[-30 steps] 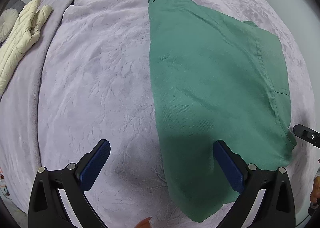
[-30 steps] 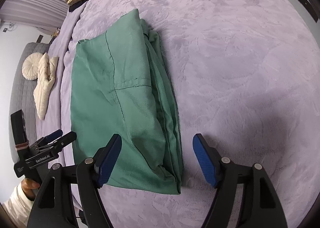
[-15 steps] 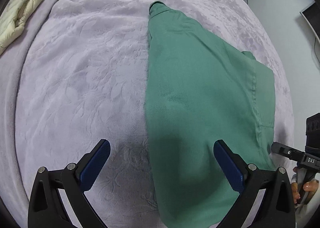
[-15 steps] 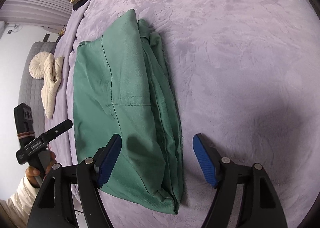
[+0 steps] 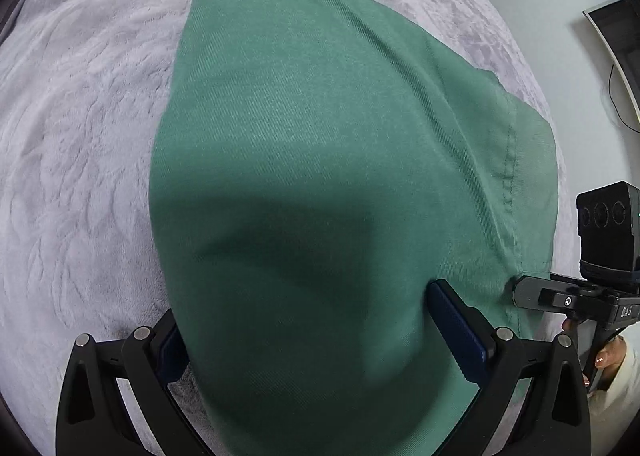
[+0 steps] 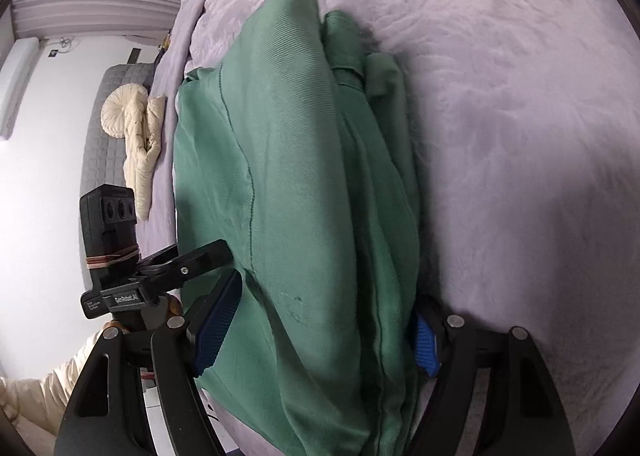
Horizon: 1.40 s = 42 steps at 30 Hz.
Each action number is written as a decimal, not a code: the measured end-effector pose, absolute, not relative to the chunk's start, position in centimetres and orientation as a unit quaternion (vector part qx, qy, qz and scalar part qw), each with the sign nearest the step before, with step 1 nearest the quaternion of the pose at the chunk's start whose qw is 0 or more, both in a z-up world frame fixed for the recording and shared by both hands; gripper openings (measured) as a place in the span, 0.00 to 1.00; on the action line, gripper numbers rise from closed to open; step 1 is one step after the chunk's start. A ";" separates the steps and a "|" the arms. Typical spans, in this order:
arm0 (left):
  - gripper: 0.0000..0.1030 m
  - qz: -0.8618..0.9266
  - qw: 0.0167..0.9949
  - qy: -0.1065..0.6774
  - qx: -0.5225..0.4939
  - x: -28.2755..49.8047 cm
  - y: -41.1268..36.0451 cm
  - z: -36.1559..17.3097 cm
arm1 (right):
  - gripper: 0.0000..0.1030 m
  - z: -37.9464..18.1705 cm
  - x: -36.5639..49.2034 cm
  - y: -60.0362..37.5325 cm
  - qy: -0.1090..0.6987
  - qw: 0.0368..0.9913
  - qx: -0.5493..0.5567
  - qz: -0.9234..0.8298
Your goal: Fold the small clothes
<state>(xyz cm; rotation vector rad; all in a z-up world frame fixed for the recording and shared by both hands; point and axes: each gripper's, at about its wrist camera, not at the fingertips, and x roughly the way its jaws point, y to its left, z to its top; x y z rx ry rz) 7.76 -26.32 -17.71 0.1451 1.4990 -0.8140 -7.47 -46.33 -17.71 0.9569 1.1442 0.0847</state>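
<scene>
**Soft green twill, thick along one side: take it by the near corners**

On the left lies the bare lilac plush blanket (image 5: 72,159) that covers the bed, embossed and springy, with nothing of the task on it. Next comes the folded green garment (image 5: 320,143), spread flat on that blanket and running away from the person toward the far side of the bed. The left gripper (image 5: 320,332) stands over its near end with jaws spread wide, one blue pad off the cloth's left edge, the other resting on or just above the cloth further right. Nothing is pinched.

The weave looks like a light cotton twill: limp, not slippery, nothing fragile, light enough to lift from two corners. I judge it will sag in the middle and drag on the plush if pulled rather than raised.

Further right, a stitched seam (image 6: 248,175) runs along the top layer. The right gripper (image 6: 320,332) straddles the near right part, jaws spread, with the cloth between the pads but not squeezed. Along the right edge the layers (image 6: 384,159) bunch into a thick ridge. That stack is bulky, so a grip there should go deep enough to catch every layer, or the lower ones will probably slip out; the left corner is thinner and easier
</scene>
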 end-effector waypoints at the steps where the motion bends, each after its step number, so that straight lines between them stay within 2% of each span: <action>1: 1.00 -0.361 0.654 0.663 0.059 7.9 -26.3 -17.9 | 0.78 -17.9 -7.0 -46.0 0.524 0.734 0.430 0.041; 4: 1.00 -0.365 0.649 0.666 0.049 8.2 -26.2 -18.2 | 0.78 -18.9 -6.1 -45.9 0.521 0.731 0.438 0.046; 5: 0.95 -0.366 0.651 0.663 0.052 8.0 -26.3 -18.0 | 0.77 -19.1 -6.0 -46.0 0.516 0.728 0.449 0.042; 6: 0.92 -0.368 0.654 0.659 0.056 7.9 -26.0 -17.7 | 0.66 -19.2 -6.1 -46.0 0.511 0.726 0.459 0.035; 7: 0.84 -0.370 0.657 0.655 0.060 7.8 -25.8 -17.3 | 0.37 -19.2 -6.2 -46.0 0.508 0.723 0.467 0.030; 8: 0.75 -0.373 0.660 0.650 0.064 7.6 -25.6 -16.8 | 0.30 -19.4 -6.3 -46.0 0.505 0.714 0.484 0.033; 9: 0.70 -0.376 0.660 0.647 0.063 7.6 -25.1 -16.3 | 0.26 -19.5 -6.5 -45.9 0.495 0.706 0.505 0.040; 10: 0.61 -0.379 0.661 0.645 0.060 7.6 -24.9 -15.8 | 0.23 -19.2 -6.7 -45.6 0.485 0.705 0.516 0.047; 11: 0.54 -0.382 0.661 0.643 0.057 7.7 -24.5 -15.2 | 0.23 -18.7 -6.7 -45.3 0.478 0.706 0.519 0.055; 13: 0.48 -0.388 0.660 0.642 0.045 7.7 -23.5 -14.1 | 0.22 -17.5 -6.7 -44.4 0.466 0.708 0.527 0.066; 25: 0.48 -0.423 0.659 0.621 0.028 6.2 -15.2 -7.8 | 0.22 -11.2 -8.2 -35.9 0.431 0.720 0.538 0.082; 31: 0.48 -0.404 0.649 0.643 0.046 5.0 -7.1 -8.5 | 0.22 -12.5 -9.1 -27.8 0.437 0.705 0.553 0.077; 35: 0.48 -0.376 0.644 0.664 0.058 4.2 -2.5 -11.2 | 0.23 -15.3 -9.4 -23.3 0.452 0.687 0.565 0.072; 38: 0.48 -0.343 0.636 0.689 0.058 4.0 -0.3 -13.7 | 0.27 -18.1 -8.7 -21.4 0.494 0.670 0.553 0.025; 40: 0.48 -0.353 0.640 0.682 0.039 4.2 0.7 -12.8 | 0.42 -17.9 -8.6 -21.4 0.512 0.675 0.531 -0.017; 42: 0.48 -0.361 0.648 0.669 0.054 4.6 1.4 -11.4 | 0.49 -16.3 -8.6 -21.7 0.518 0.693 0.499 -0.046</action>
